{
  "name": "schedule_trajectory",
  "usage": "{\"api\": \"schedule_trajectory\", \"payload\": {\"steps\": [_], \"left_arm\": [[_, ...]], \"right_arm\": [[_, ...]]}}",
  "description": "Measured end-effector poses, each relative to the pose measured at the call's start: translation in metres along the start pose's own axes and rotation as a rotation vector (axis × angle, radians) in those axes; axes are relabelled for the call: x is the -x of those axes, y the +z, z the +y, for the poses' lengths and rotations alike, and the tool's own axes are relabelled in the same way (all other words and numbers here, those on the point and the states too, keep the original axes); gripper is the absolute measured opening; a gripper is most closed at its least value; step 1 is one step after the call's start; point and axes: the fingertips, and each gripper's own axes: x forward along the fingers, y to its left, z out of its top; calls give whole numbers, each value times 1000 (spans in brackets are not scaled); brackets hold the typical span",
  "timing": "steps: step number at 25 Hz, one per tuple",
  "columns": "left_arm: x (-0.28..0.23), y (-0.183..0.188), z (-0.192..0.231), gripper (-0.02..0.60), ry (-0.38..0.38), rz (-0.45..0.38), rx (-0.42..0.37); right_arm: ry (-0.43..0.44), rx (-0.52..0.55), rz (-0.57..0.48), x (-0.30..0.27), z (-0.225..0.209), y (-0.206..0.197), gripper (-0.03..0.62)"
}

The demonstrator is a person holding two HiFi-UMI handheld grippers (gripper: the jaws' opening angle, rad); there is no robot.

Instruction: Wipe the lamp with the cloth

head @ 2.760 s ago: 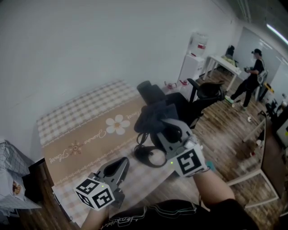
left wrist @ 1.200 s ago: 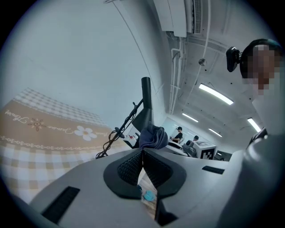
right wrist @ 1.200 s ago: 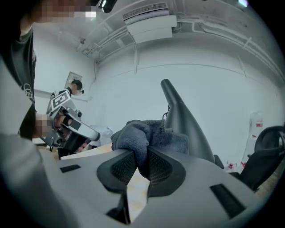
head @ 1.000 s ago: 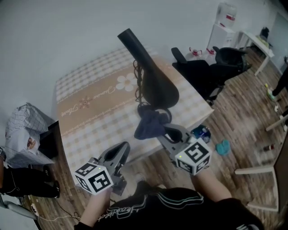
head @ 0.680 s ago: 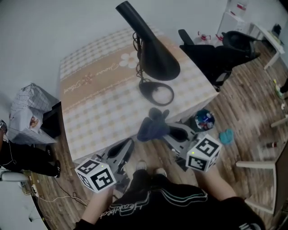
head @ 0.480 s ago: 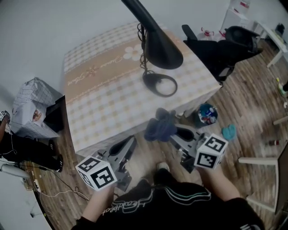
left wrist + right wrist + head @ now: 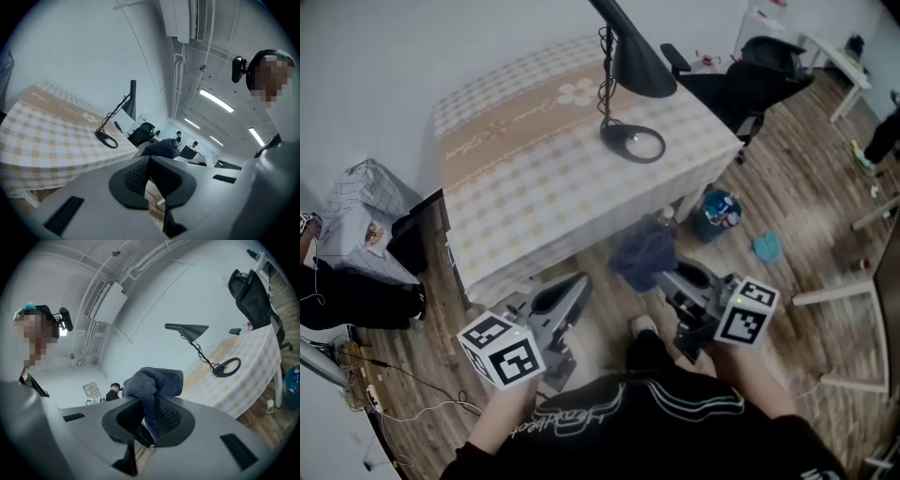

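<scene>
We stand on a wooden floor [image 7: 806, 187] in front of the surface [image 7: 534, 187], which is covered by a checked cloth with a tan band and a flower print. A black office chair [image 7: 759, 66] sits beyond its far right corner. The black lamp [image 7: 639, 67] stands on the far right part of the surface, its cone shade hanging over its ring-shaped base [image 7: 633, 142], with a cord twisted along the stem.

On the floor to the left of the surface lies a pale checked bag [image 7: 361, 211]; we cannot tell what is inside it. Near the surface's right leg is a small dark bin [image 7: 717, 214] with colourful contents we cannot make out, and a teal scrap [image 7: 766, 247] lies on the floor just beyond it.

The left gripper [image 7: 572, 289] is held low over the floor, its jaws closed together with nothing between them. The right gripper [image 7: 664, 277] is beside it. Its jaws are clamped on the dark blue cloth [image 7: 643, 255], which bunches up above the jaw tips. A fold runs down between the pads. The cloth is over the floor in front of the surface, well apart from the lamp.
</scene>
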Motion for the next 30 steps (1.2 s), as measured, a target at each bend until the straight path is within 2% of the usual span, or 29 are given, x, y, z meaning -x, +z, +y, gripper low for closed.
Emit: {"api": "schedule_trajectory", "payload": {"steps": [7, 11, 22, 25, 30], "left_arm": [[79, -12, -41, 0, -70, -31, -72], [105, -12, -59, 0, -103, -45, -92], [142, -5, -78, 0, -133, -90, -92], [140, 1, -82, 0, -137, -96, -90], [142, -9, -81, 0, -140, -98, -98]], "right_arm": [[-16, 93, -33, 11, 86, -43, 57], [-31, 126, -35, 15, 115, -51, 57], [-49, 193, -8, 13, 155, -52, 57], [-45, 195, -1, 11, 158, -44, 57], [-44, 218, 6, 11, 155, -51, 57]]}}
